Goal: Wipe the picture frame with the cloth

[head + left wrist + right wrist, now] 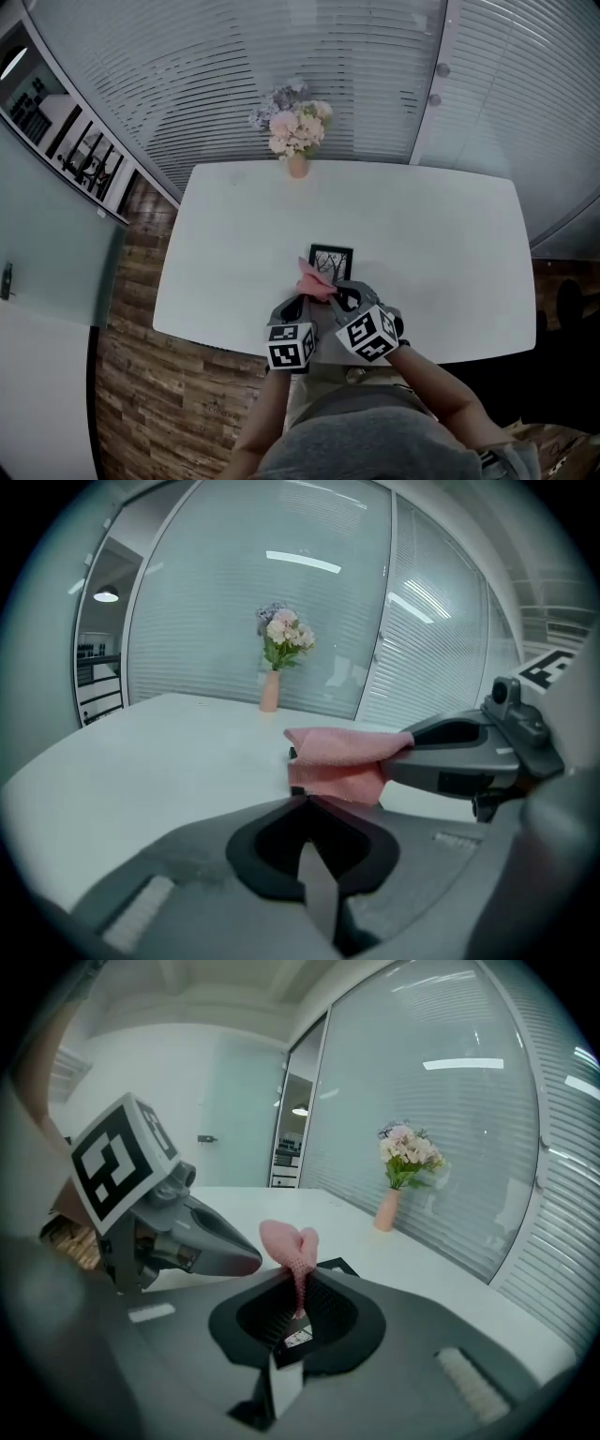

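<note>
- The right gripper [298,1277] has its jaws pinched on the one pink cloth [289,1239], which bunches up above them.
- The left gripper [302,799], second of the two, has its jaws closed together with nothing seen between them, right beside the cloth.
- One black picture frame [331,260] lies on the white table [431,244], with the cloth at its near edge.
- A single vase of flowers [298,141] stands at the table's far edge.

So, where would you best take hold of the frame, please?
Probably the frame's left edge, low from the left with the left tongs: it lies flat, and the cloth held by the right tongs covers its near end.
</note>
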